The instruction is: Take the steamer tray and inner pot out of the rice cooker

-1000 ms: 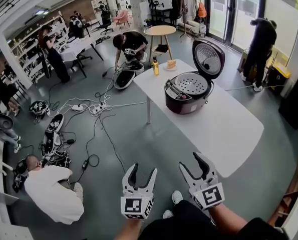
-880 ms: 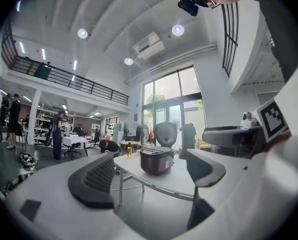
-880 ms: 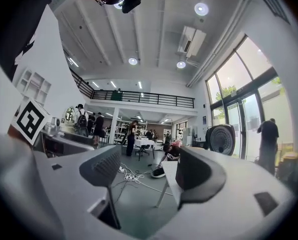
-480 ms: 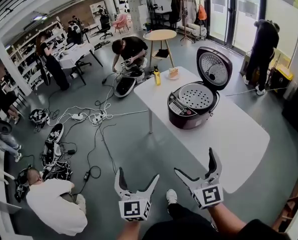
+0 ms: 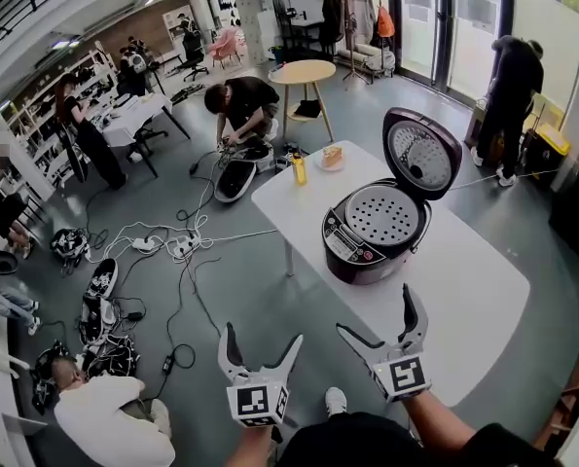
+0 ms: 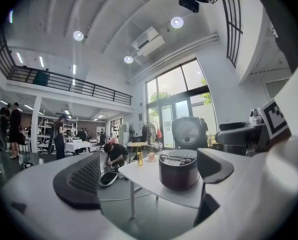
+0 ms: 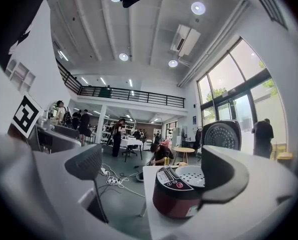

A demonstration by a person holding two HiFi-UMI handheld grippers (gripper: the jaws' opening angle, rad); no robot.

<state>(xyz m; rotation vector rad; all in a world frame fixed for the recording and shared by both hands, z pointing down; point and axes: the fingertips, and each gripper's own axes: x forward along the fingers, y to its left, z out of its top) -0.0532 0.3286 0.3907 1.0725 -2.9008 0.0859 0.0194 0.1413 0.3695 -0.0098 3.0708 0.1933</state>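
on the white tabletop (image 5: 464, 270) stands one rice cooker (image 5: 352, 253), lid up, with one steamer tray (image 5: 384, 212) seated in it. nearer, the left gripper (image 5: 263, 337) and right gripper (image 5: 375, 309) have just been opening, both wide apart and empty.

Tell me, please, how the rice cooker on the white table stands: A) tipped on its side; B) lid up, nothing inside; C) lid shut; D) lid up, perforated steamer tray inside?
D: the rice cooker has its lid raised, and the perforated steamer tray sits in its opening.
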